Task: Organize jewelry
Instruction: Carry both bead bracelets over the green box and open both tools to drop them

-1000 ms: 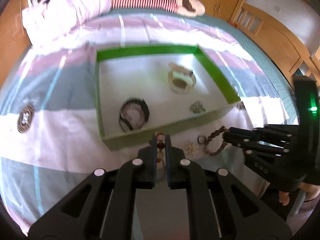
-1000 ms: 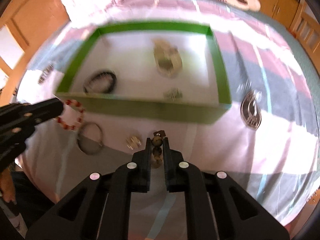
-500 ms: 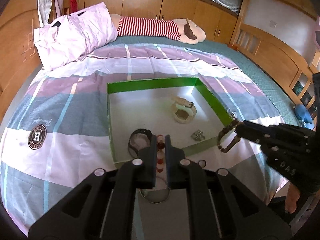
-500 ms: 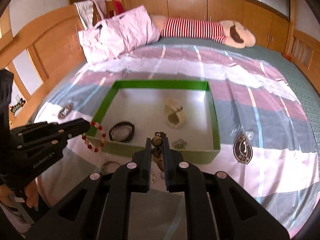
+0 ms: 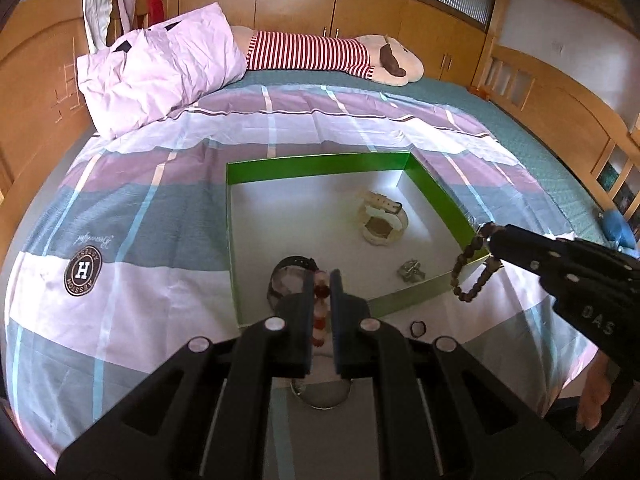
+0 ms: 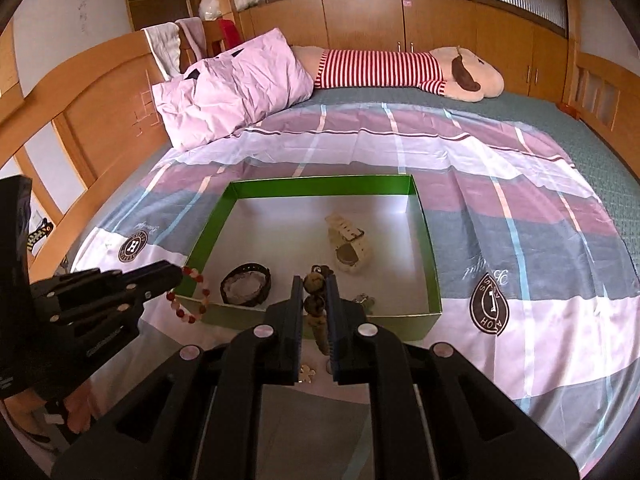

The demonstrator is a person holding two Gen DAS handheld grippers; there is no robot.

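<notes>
A green box (image 5: 436,196) with a white floor lies on the bed. In it are a cream watch (image 5: 380,220), a black watch (image 5: 288,276) and a small silver piece (image 5: 412,270). My left gripper (image 5: 322,280) is shut on a red-and-white bead bracelet (image 5: 320,320), held above the box's near wall. My right gripper (image 6: 313,282) is shut on a brown bead bracelet (image 6: 314,304), which hangs over the box's near right corner (image 5: 466,276). The right wrist view shows the left gripper (image 6: 176,276) with its bracelet (image 6: 192,300) dangling at the box's near left corner.
On the checked sheet before the box lie a silver bangle (image 5: 320,396), a small dark ring (image 5: 418,327) and a gold flower charm (image 6: 306,372). A pink pillow (image 5: 160,68) and a striped plush toy (image 5: 320,54) lie at the bed's far end. Wooden bed rails run along both sides.
Both grippers have lifted their bracelets off the sheet and tipped upward, so the whole bed now shows. The right one rose more.
</notes>
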